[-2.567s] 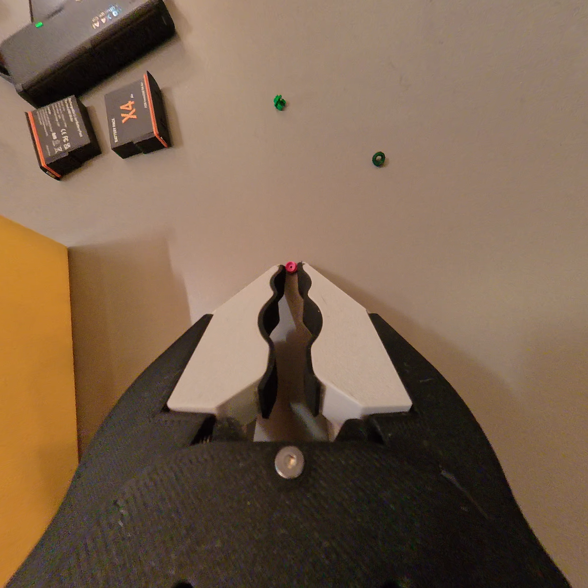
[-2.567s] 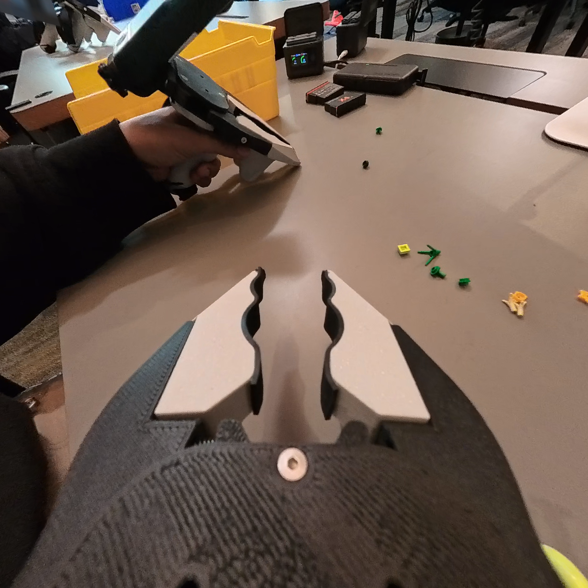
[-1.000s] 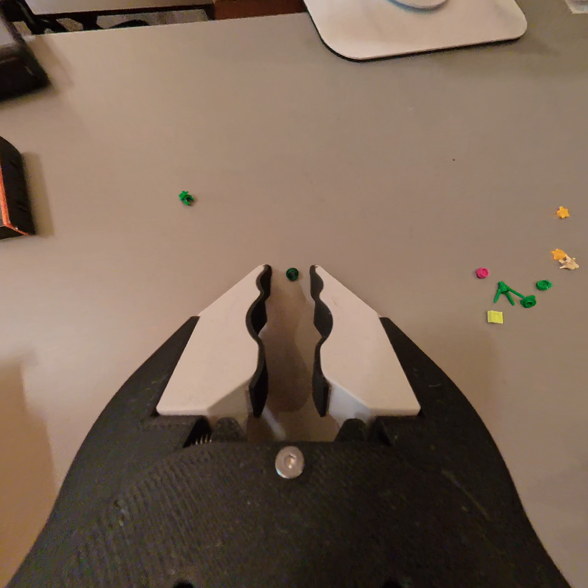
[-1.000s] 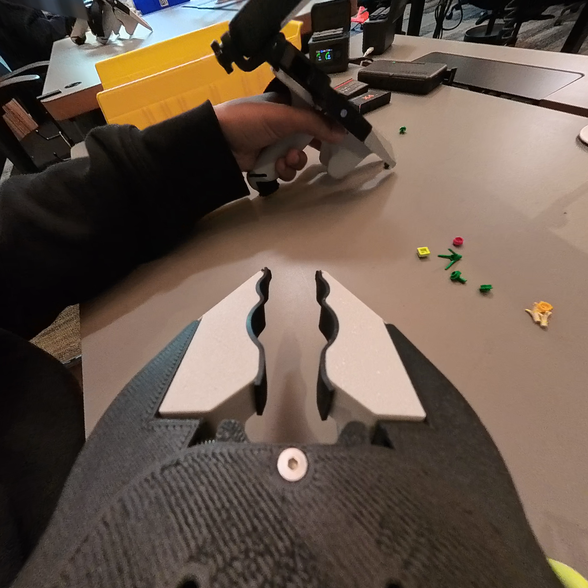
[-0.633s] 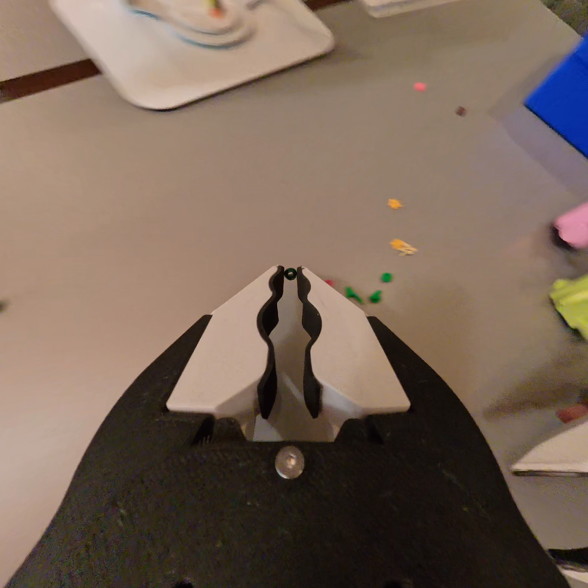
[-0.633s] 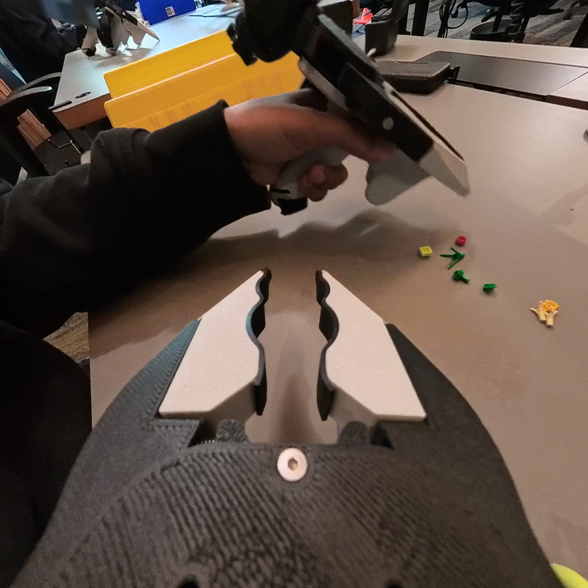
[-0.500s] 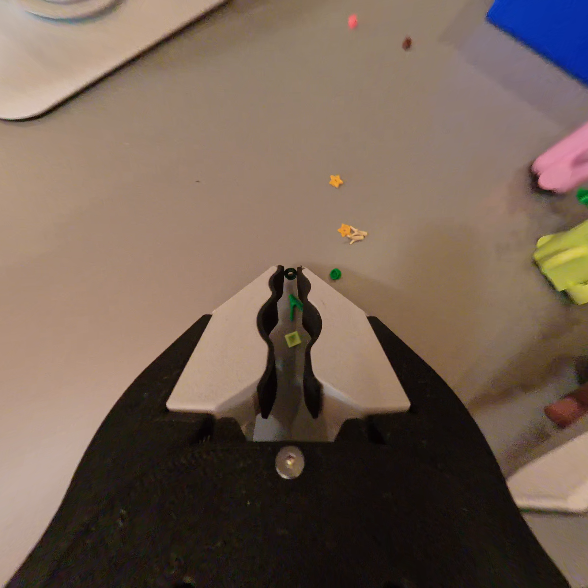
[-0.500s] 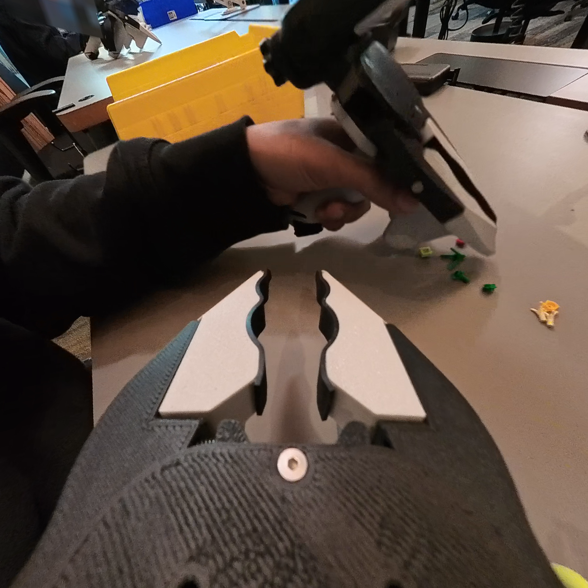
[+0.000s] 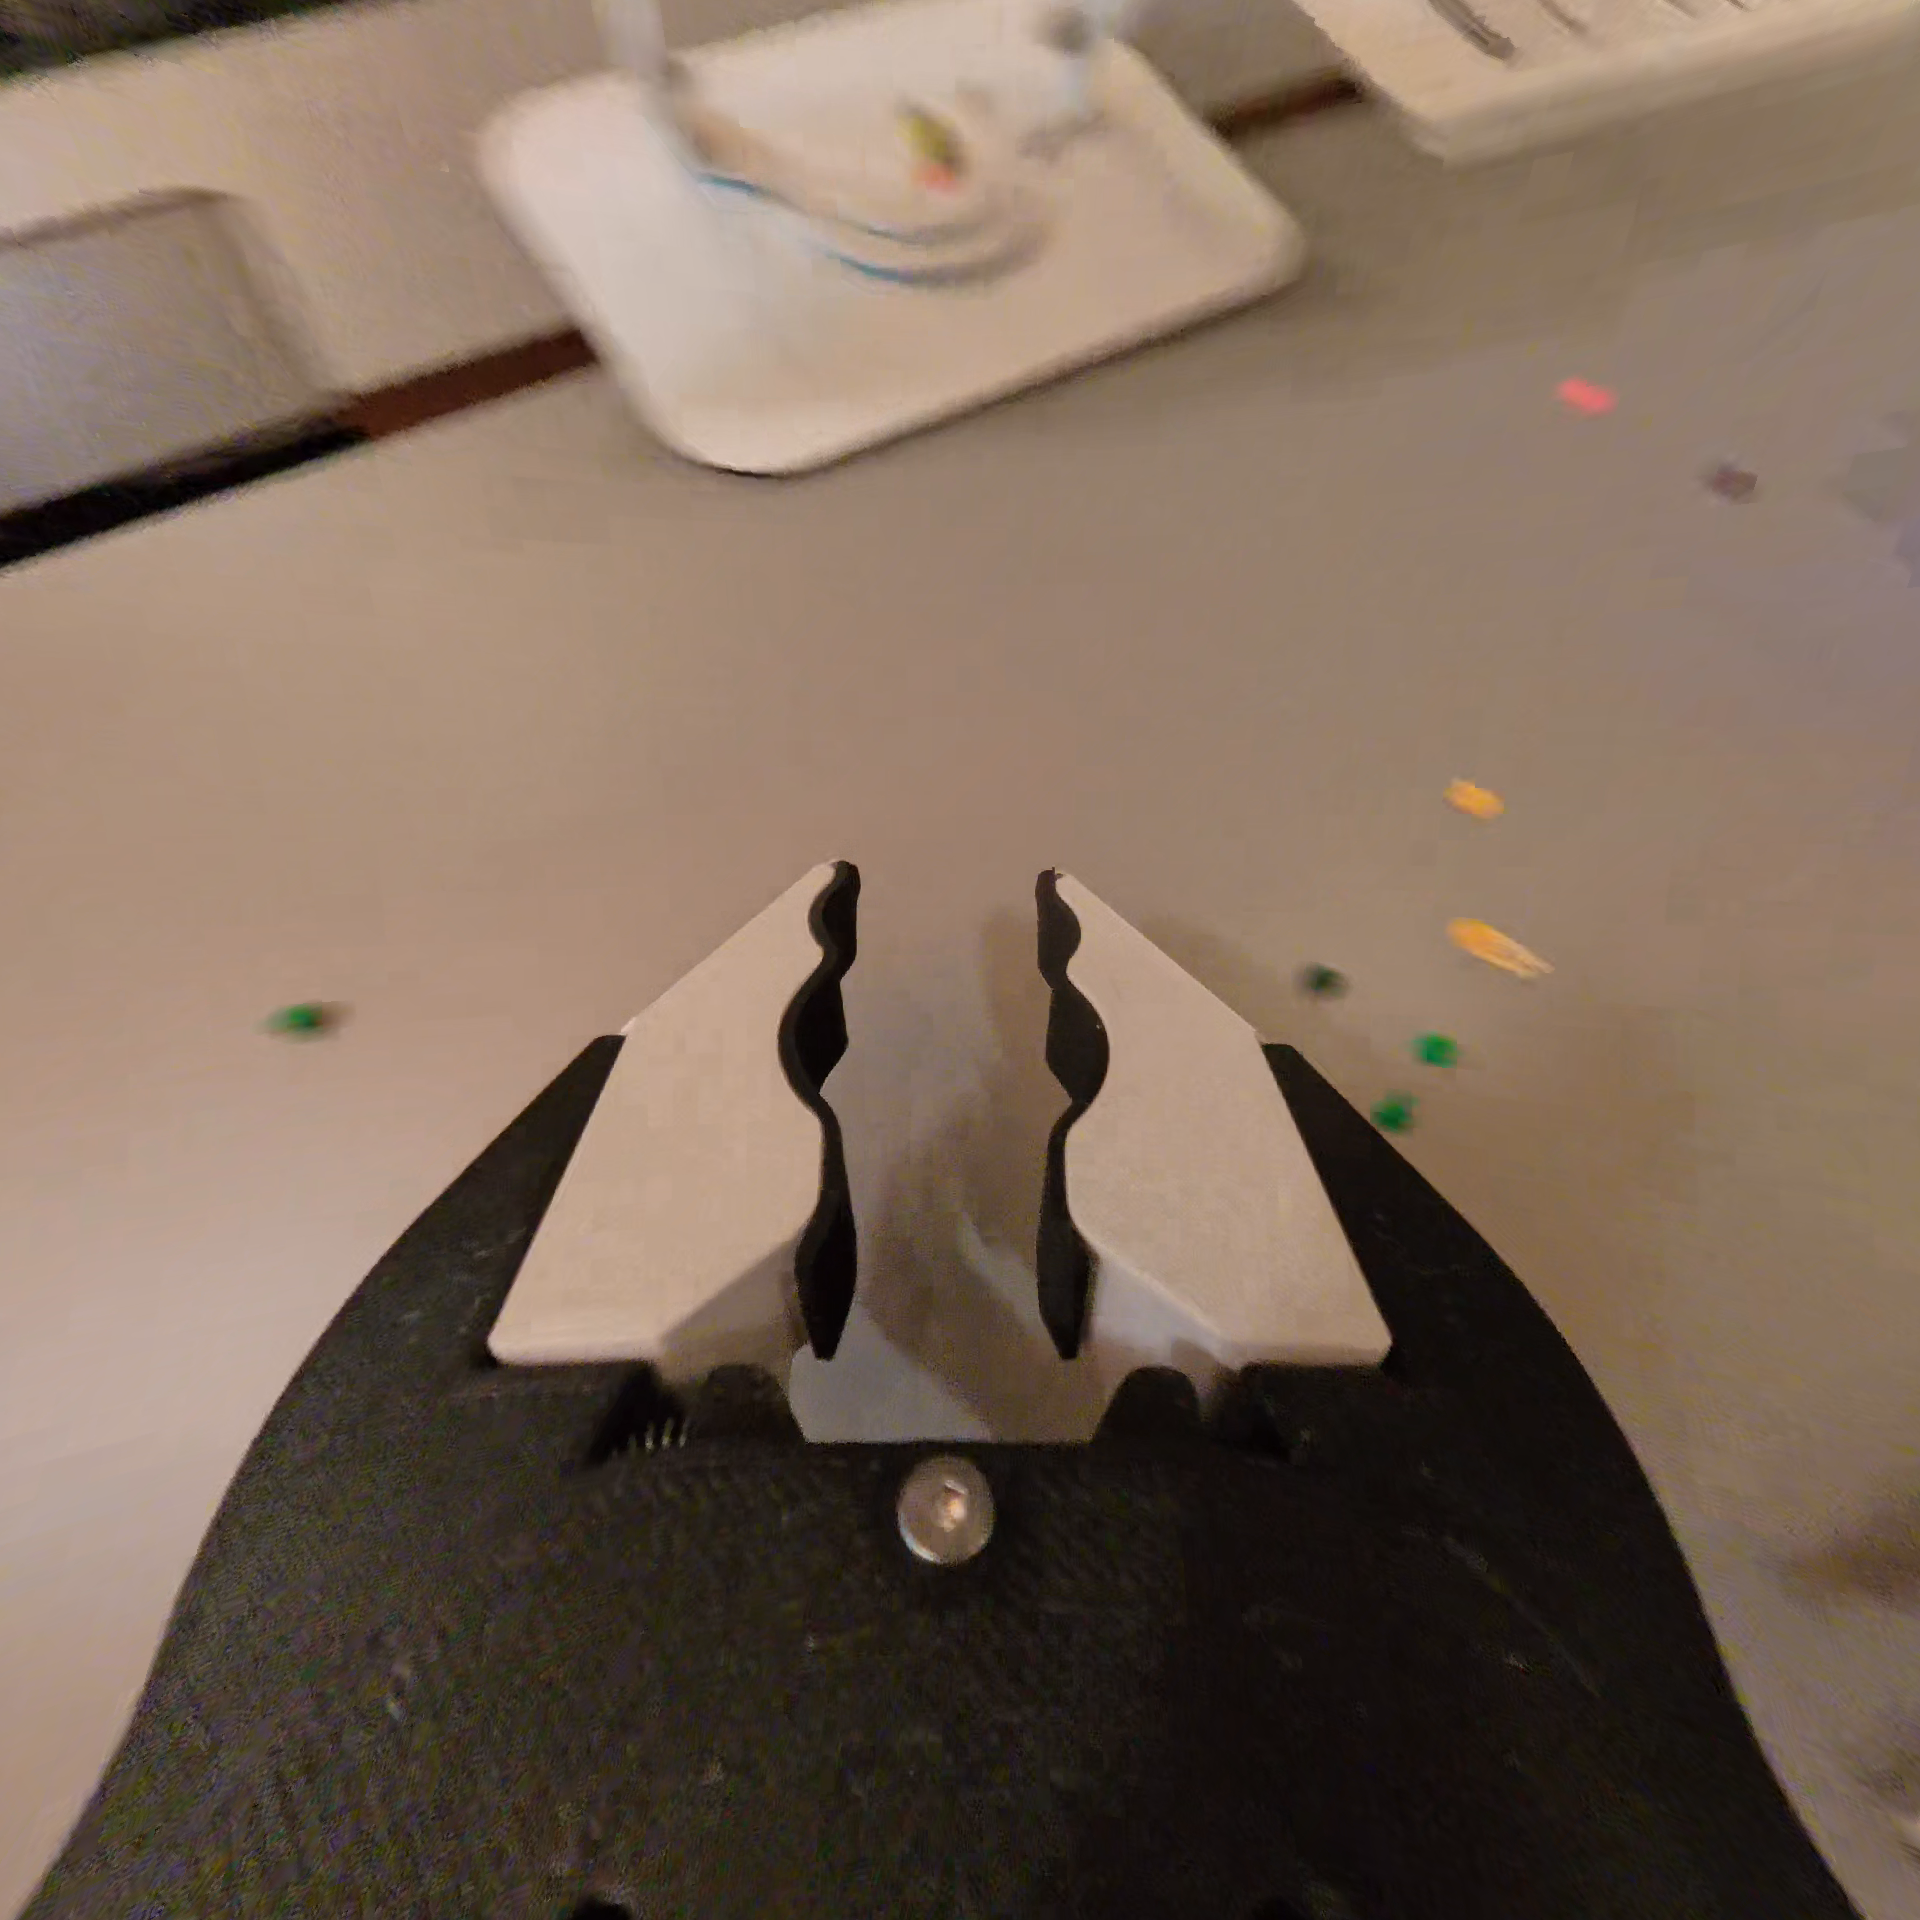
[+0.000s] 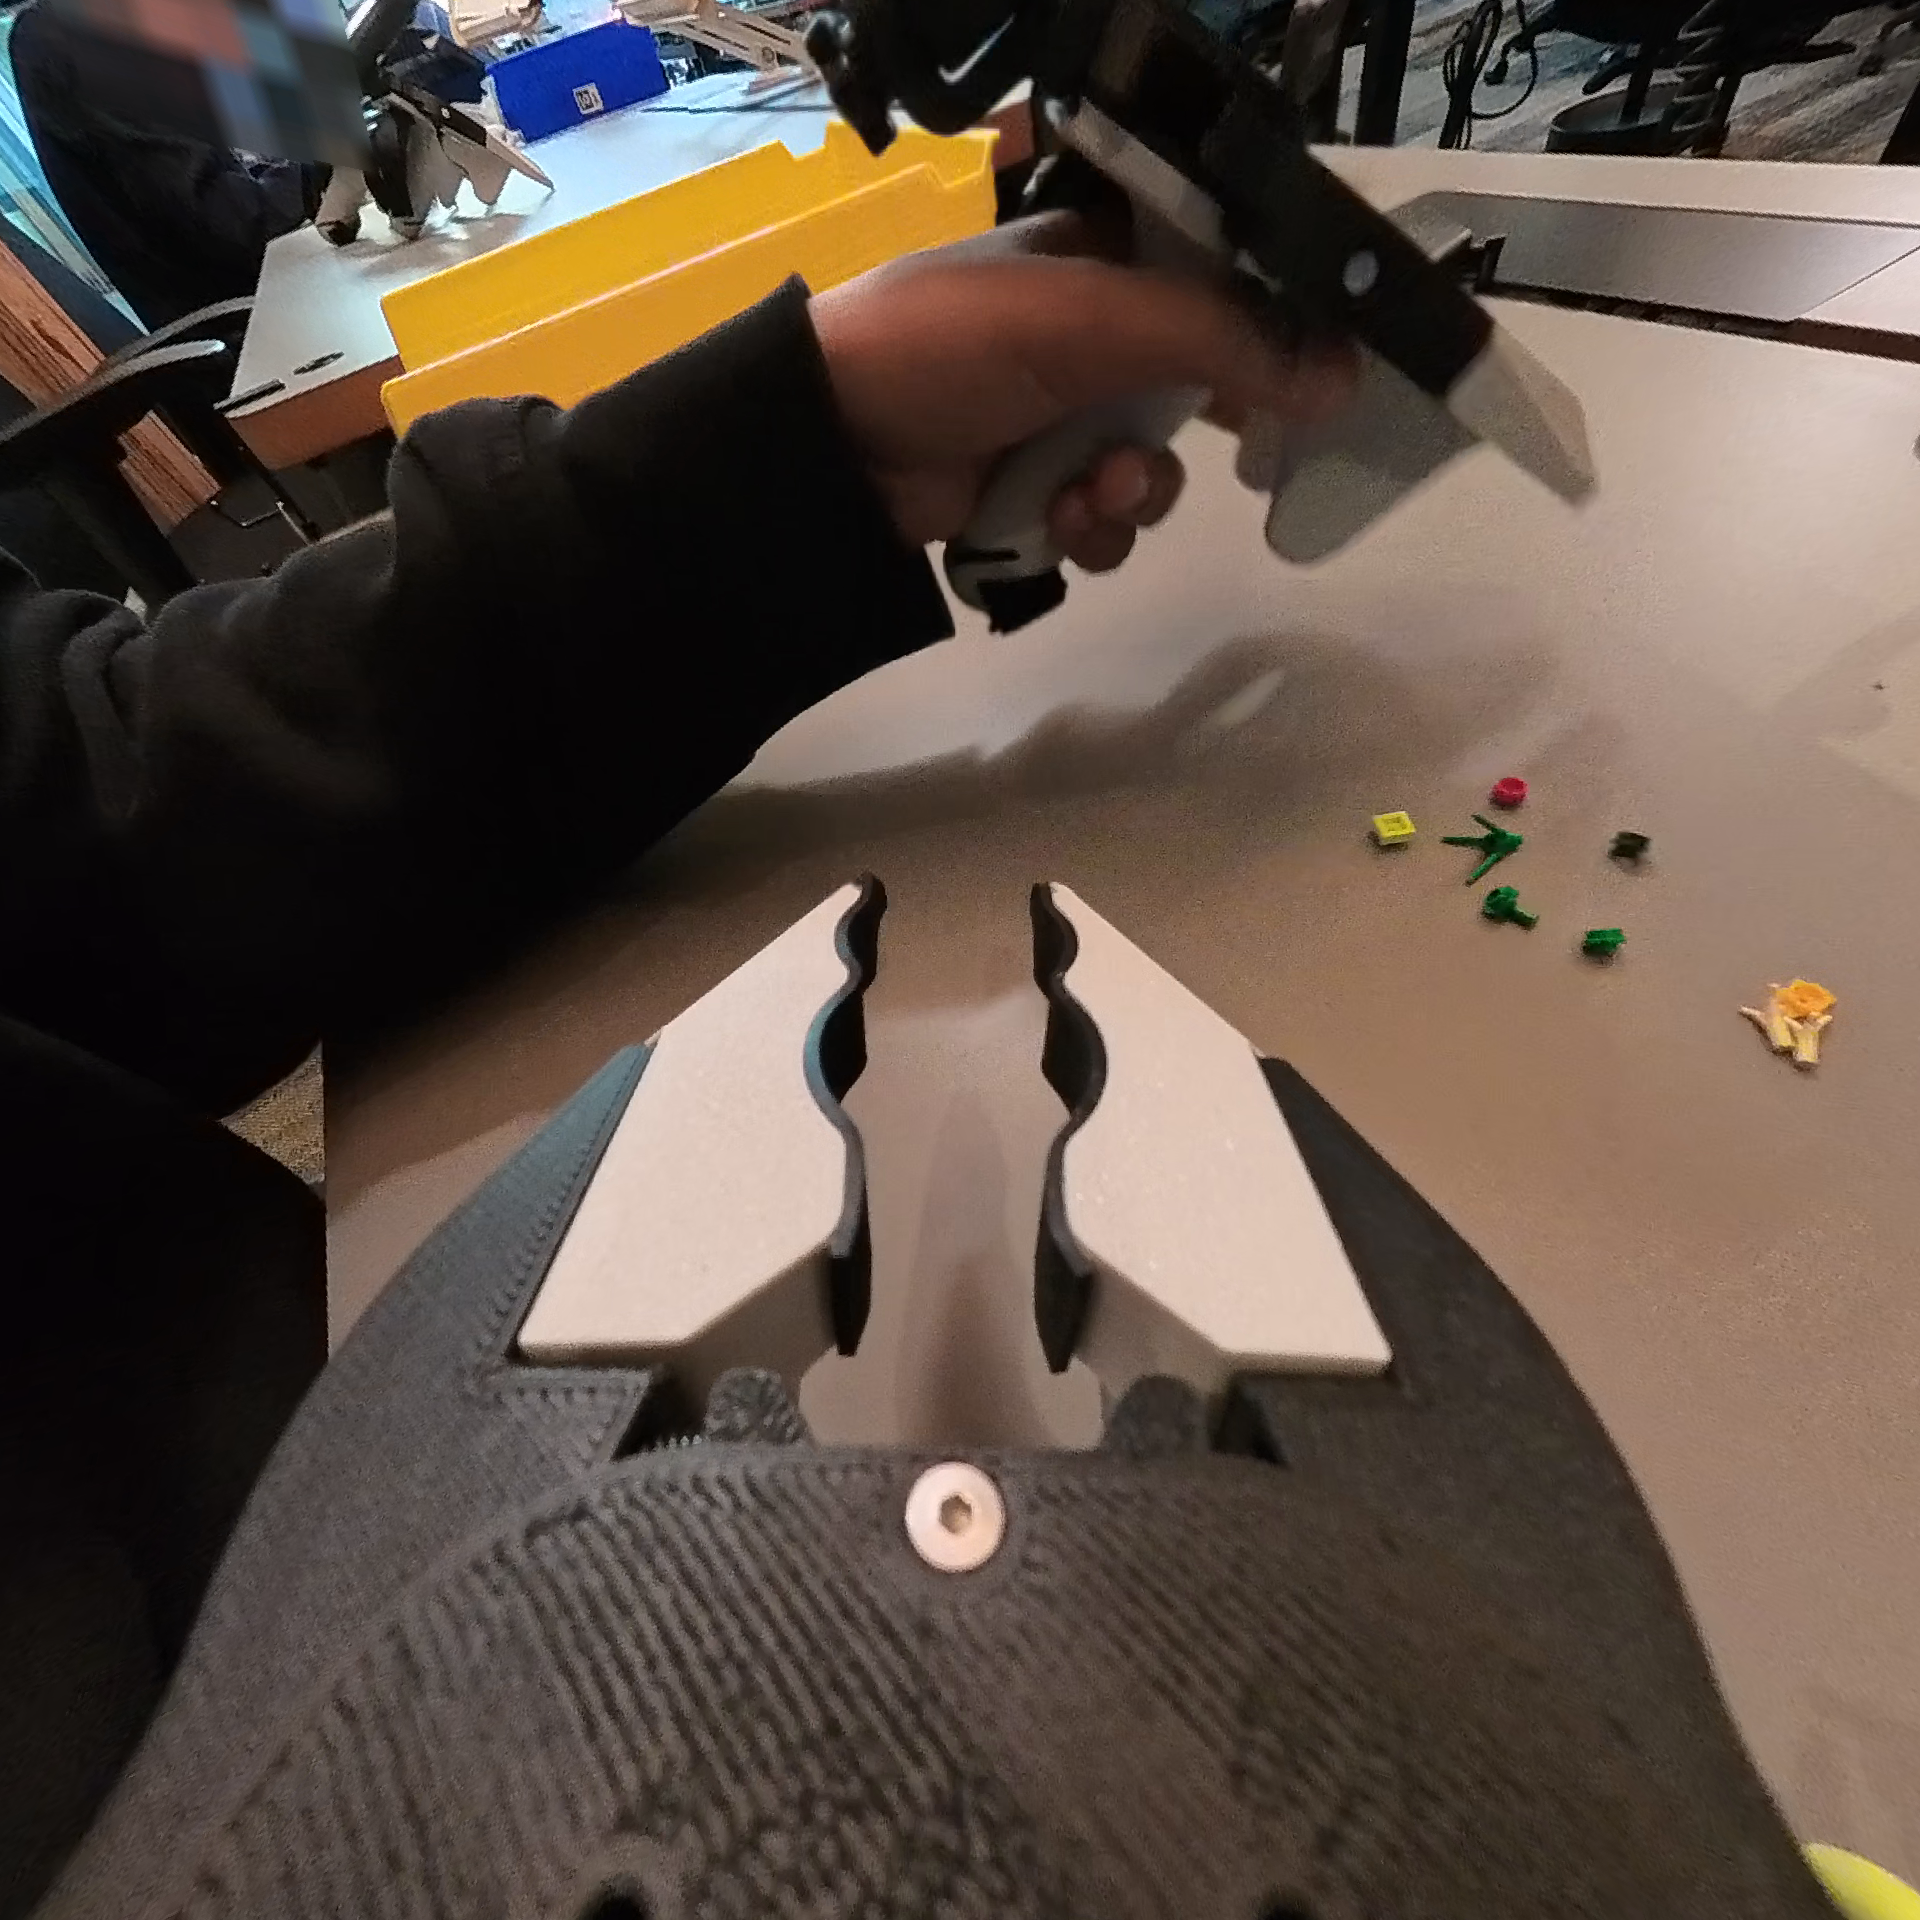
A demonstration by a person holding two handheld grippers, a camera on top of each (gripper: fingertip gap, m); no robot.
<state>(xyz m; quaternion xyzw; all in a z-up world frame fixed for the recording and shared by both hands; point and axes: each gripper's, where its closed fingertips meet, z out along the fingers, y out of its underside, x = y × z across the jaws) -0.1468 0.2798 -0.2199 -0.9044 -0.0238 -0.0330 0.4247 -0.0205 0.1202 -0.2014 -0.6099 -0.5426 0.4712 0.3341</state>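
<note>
Jaws of left gripper and right gripper gape empty; dark-green stud lies on table.

Yellow bin behind; white tray far.

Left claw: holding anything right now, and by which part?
Nothing. The left claw is open with only bare table between its fingers; the green pieces lie apart to its right. The right claw is open and empty too.

Bare table lies ahead at frame centre; small pieces obstruct centre right; a sleeve blocks the left.
</note>
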